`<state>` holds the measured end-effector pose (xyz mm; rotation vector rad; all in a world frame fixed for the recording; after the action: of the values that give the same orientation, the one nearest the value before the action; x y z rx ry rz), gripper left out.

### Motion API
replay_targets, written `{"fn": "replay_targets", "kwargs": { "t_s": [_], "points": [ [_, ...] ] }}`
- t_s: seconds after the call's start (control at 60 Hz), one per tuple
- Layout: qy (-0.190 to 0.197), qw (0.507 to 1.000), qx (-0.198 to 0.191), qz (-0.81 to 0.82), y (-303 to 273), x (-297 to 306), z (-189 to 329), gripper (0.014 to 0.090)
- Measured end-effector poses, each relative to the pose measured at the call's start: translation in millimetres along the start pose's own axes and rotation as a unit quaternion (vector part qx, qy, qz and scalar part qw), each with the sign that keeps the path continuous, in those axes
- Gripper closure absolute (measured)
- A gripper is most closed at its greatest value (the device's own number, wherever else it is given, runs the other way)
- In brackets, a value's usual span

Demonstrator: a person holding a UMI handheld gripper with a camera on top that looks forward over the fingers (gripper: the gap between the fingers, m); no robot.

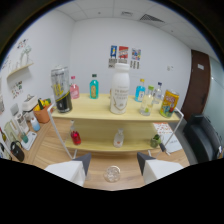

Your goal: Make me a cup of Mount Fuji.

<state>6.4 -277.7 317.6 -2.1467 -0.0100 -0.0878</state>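
Observation:
My gripper (114,158) is open, its two dark fingertips (84,161) spread wide over a wooden tabletop (125,167). A small clear glass (112,174) stands on the wood between the fingers, with a gap on either side. Beyond them rises a two-level wooden shelf (90,114). On its top level stand a tall white bottle (119,92), a silver and black can (61,90), a pink bottle (74,89), a teal bottle (93,86), a blue bottle (140,90), clear bottles (146,102) and a yellow can (169,103).
The lower level holds a small red bottle (75,136), a clear bottle (118,137) and a green item (155,141). An orange cup (42,113) stands left of the shelf. To the right are a brown door (199,85) and a dark chair (201,135).

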Motion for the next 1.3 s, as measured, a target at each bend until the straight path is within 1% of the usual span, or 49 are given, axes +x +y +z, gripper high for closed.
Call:
{"fn": "replay_targets", "kwargs": {
  "t_s": [0.1,0.2,0.267,0.317,0.4,0.483,0.583,0.65,0.7,0.75,0.783,1.05,1.167,1.3],
  "points": [
    [0.004,0.999,0.049,0.001,-57.9,9.1,-6.9,0.018],
    [-0.002,0.991,0.132,0.009,-117.4,13.0,-7.6,0.0178],
    [-0.008,0.984,0.176,0.014,-147.4,15.1,-0.1,0.0178],
    [-0.013,0.979,0.202,0.017,-161.7,14.5,7.6,0.018],
    [-0.014,0.974,0.225,0.015,-171.9,16.2,31.2,0.0199],
    [-0.018,0.975,0.223,0.016,-176.0,15.6,57.8,0.0215],
    [-0.016,0.975,0.221,0.02,-173.0,17.9,89.3,0.0265],
    [-0.01,0.978,0.209,0.021,-168.0,20.3,108.1,0.0316],
    [-0.017,0.979,0.202,0.023,-165.2,17.4,118.7,0.0382],
    [-0.016,0.98,0.199,0.028,-163.0,18.3,124.7,0.0492],
    [-0.019,0.979,0.199,0.03,-163.2,16.6,125.4,0.0536],
    [-0.034,0.98,0.19,0.044,-159.6,15.3,111.9,0.0561],
    [-0.041,0.975,0.213,0.042,-171.3,18.2,81.9,0.0563],
    [-0.047,0.964,0.257,0.051,-183.4,34.3,32.7,0.0564]
  ]
}}
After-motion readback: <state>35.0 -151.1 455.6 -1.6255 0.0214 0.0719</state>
